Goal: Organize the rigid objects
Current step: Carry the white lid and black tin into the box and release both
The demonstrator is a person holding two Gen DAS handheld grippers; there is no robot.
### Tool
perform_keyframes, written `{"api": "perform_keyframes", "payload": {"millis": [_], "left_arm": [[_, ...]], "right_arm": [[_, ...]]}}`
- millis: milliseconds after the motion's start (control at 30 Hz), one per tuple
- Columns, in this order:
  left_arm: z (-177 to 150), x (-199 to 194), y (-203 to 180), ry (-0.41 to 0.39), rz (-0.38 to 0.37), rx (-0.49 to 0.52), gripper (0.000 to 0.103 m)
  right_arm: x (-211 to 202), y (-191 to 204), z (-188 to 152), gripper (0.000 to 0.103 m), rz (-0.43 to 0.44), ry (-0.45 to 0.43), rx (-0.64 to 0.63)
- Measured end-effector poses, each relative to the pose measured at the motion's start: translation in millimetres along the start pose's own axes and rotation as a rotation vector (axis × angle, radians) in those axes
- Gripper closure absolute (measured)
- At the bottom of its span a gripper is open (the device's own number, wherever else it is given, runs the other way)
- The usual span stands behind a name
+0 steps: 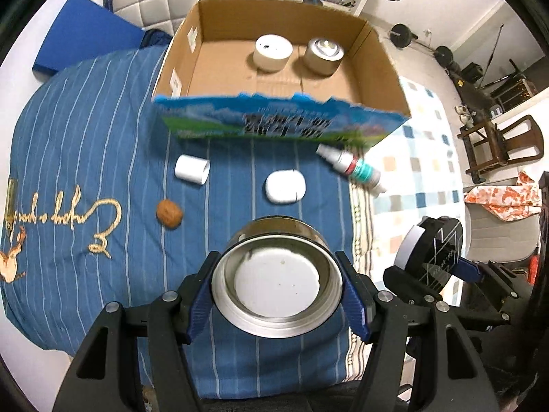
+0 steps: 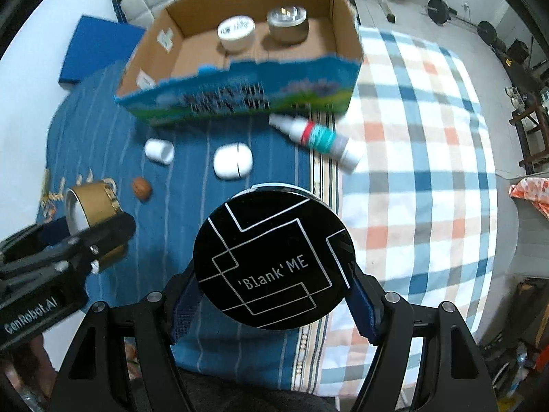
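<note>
Left tool clamping gold jar, right tool clamping black compact, cardboard box holding two jars.

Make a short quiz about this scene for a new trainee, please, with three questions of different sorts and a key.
1. True or false: the cardboard box holds three jars.
2. What does the right gripper grip? A) spray bottle B) black round case C) walnut
3. Fill in: the left gripper is shut on a ____ jar.

Key
1. False: only a white jar and a metallic jar stand inside.
2. B, the black round case; the spray bottle and walnut lie on the blue striped cover.
3. gold
</note>
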State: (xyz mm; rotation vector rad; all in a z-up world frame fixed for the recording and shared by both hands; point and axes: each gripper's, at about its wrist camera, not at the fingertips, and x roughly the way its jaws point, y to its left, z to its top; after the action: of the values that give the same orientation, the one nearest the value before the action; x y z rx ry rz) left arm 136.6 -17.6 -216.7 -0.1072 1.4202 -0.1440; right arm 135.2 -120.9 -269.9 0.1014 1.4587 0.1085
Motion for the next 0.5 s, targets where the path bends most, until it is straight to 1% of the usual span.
{"api": "perform_keyframes", "payload": {"millis": [200,300,467,500], "left_arm": [[18,-13,-4,-0.032,-0.032,-0.005,0.041],[33,-19,-4,-0.046,-0.053,-0.008,0.041],[79,-31,-2,-0.098,-0.057,-0.006,0.041],[87,-32,0,-0.109,-0.054,-0.006,0.041]], "right_arm": [[-9,-2,19,0.027,0.025,-0.03,0.009],[-15,-2,32,0.027,0.045,-0.044,0.009],[-27,-1,66,0.027,0.06,-0.086,0.005],[-30,-1,76,0.027,0.059,-0.098,0.002]]}}
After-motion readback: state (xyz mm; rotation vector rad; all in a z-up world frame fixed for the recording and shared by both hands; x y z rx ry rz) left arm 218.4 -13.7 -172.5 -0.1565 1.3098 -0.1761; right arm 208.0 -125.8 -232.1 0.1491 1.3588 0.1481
